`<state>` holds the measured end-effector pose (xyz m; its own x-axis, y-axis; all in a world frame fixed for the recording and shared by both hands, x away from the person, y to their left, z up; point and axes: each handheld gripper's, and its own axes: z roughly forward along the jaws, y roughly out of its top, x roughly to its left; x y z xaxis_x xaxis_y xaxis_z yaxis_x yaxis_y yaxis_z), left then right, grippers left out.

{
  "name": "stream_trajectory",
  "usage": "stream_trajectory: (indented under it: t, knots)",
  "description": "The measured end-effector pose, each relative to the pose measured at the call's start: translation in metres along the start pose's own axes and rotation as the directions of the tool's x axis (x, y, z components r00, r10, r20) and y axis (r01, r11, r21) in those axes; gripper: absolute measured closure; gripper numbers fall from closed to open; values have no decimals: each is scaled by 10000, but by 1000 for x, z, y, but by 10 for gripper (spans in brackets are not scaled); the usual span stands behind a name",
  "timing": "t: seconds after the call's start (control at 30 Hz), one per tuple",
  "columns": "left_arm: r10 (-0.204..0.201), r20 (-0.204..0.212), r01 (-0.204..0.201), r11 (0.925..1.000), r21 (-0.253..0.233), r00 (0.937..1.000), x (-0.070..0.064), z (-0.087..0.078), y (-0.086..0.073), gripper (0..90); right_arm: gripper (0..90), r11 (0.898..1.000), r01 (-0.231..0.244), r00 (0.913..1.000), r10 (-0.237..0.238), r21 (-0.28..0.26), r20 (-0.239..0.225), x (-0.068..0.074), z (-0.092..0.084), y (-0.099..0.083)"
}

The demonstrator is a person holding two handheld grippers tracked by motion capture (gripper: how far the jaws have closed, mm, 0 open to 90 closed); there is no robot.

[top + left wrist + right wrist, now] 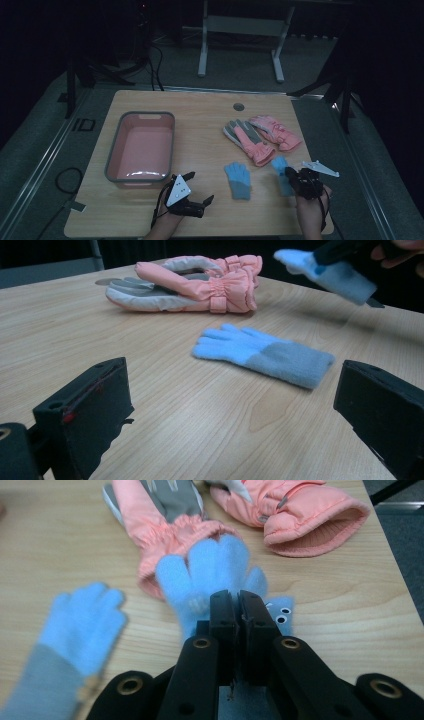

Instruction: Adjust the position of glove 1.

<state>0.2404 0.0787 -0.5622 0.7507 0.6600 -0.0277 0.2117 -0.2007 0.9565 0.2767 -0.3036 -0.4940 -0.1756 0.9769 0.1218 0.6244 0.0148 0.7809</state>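
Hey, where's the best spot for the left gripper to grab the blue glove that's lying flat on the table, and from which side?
Probably the grey cuff of the flat blue glove, coming from above. The glove lies flat on the table, so a level approach finds no edge; the cuff end points toward the person and looks thicker than the thin fingers. The left gripper, jaws open, sits beside it on the left.

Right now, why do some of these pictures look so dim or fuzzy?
High view: the room is dark and the table dimly lit, with a glint along the pink tub's bottom. Right gripper view: the flat blue glove at left is blurred, while the pink gloves look sharper. Left gripper view: brighter; the lifted blue glove is slightly soft.
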Motion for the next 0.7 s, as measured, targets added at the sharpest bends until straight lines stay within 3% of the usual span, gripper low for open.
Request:
stream_trajectory:
  t: [0.03,0.07,0.13,0.17,0.33,0.57,0.7]
  knots:
    - [25,8,-25,10000,15,10000,0,0,0,21,861,10000,0,10000,0,0,0,0,0,0]
    - [24,9,-24,10000,23,10000,0,0,0,22,862,9993,-372,9993,372,-54,31,2,-5,-1]
    - [17,3,-17,10000,28,10000,0,0,0,21,861,9991,-426,9989,427,-58,169,4,-6,-3]
    - [19,2,-19,10000,40,10000,1,0,0,21,861,9986,-523,9976,521,26,460,7,-5,-8]
    - [69,-4,-69,10000,44,10000,0,0,0,21,861,9940,-1075,9921,1059,204,674,6,5,-19]
    - [29,28,-29,10000,35,10000,0,0,0,22,840,9939,-881,9904,803,658,1123,9,32,-28]
    - [26,33,-26,10000,30,10000,0,0,0,21,727,9921,-889,9914,795,884,1044,6,46,-34]
